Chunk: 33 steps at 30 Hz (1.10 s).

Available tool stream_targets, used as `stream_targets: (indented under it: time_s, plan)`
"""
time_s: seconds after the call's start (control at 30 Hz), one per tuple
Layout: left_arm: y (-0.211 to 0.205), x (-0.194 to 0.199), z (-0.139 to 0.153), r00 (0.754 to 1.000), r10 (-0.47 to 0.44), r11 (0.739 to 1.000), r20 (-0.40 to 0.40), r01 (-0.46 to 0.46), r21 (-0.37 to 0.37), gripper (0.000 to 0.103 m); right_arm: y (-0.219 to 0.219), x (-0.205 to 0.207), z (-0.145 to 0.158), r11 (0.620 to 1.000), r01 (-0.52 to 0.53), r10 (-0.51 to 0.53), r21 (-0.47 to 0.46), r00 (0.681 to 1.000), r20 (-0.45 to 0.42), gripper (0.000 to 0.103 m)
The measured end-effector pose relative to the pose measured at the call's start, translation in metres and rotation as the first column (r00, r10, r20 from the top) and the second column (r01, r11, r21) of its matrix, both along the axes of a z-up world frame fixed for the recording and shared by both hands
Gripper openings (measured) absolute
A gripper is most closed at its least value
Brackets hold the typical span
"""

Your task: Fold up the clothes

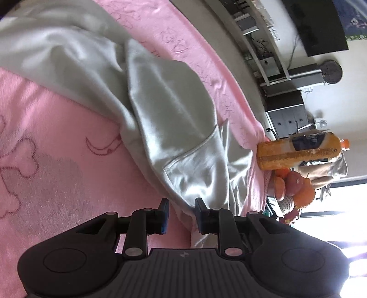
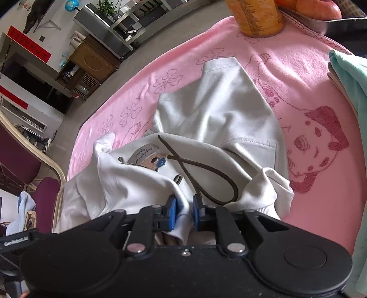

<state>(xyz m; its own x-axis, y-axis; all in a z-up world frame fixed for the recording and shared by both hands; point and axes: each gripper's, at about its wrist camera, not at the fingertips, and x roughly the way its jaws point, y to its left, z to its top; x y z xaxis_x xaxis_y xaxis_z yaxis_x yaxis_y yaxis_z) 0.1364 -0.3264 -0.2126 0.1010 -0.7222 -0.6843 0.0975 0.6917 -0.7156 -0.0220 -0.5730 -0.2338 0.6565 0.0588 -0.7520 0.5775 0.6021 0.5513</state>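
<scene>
A white hooded sweatshirt [image 2: 220, 110] lies crumpled on the pink blanket [image 2: 309, 68], with a dark drawstring [image 2: 206, 176], a chest patch [image 2: 144, 153] and a front pocket [image 2: 252, 149] showing. My right gripper [image 2: 184, 212] is shut on a bunched fold of its near edge. In the left wrist view the same sweatshirt [image 1: 169, 107] stretches away from me, its hem reaching down between my left gripper's [image 1: 181, 211] fingers. Those jaws stand apart; the hem lies by the right finger and pink blanket [image 1: 45, 160] shows beside the left one.
An orange juice bottle [image 1: 298, 151] [image 2: 257, 18] and a tray of fruit [image 1: 293, 185] [image 2: 318, 9] stand at the blanket's far edge. Folded teal cloth [image 2: 351, 80] lies at the right. A maroon chair [image 2: 43, 201] stands to the left, shelves and cabinets beyond.
</scene>
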Motion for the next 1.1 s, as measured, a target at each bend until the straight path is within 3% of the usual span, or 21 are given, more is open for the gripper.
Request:
stream_targets:
  time_s: [0.27,0.33,0.4,0.43,0.57,0.7,0.83,0.93,1.1]
  plan:
    - [-0.012,0.020,-0.006,0.999,0.037,0.999,0.028,-0.038,0.015,0.022,-0.002,0.000,-0.001,1.000,0.004,-0.004,0.006,1.000,-0.001,0.014]
    - [-0.017,0.021,-0.008,0.999,0.018,1.000,0.030,-0.018,0.019,0.011,-0.002,-0.001,-0.001,1.000,0.004,-0.004,0.008,1.000,-0.001,0.014]
    - [-0.019,0.021,-0.010,1.000,0.011,0.999,0.019,-0.012,0.029,0.006,-0.001,-0.001,-0.001,1.000,0.003,-0.003,0.008,1.000,-0.001,0.016]
    - [-0.018,0.020,-0.010,1.000,0.012,0.999,0.018,-0.013,0.036,0.000,-0.001,-0.001,0.000,1.000,0.002,-0.002,0.008,1.000,-0.001,0.018]
    - [-0.013,0.011,0.005,0.996,0.005,0.997,0.089,-0.012,0.080,0.000,-0.001,-0.002,0.004,1.000,-0.001,0.001,0.000,1.000,0.000,0.025]
    - [-0.004,-0.005,0.031,0.981,-0.028,0.991,0.191,0.002,0.137,0.000,0.000,-0.014,0.024,1.000,-0.001,0.002,-0.026,0.999,0.038,0.042]
    - [0.022,-0.023,0.060,0.961,-0.036,0.987,0.274,-0.009,0.160,0.000,0.002,-0.056,0.056,0.998,0.052,-0.048,-0.029,0.991,0.128,0.064]
    - [0.047,-0.035,0.078,0.952,-0.013,0.987,0.305,-0.037,0.156,0.000,-0.002,-0.094,0.070,0.993,0.114,-0.110,-0.010,0.977,0.183,0.072]
    - [0.077,-0.054,0.091,0.932,0.030,0.970,0.361,-0.115,0.215,0.000,-0.017,-0.132,0.043,0.962,0.240,-0.258,0.133,0.956,0.137,0.072]
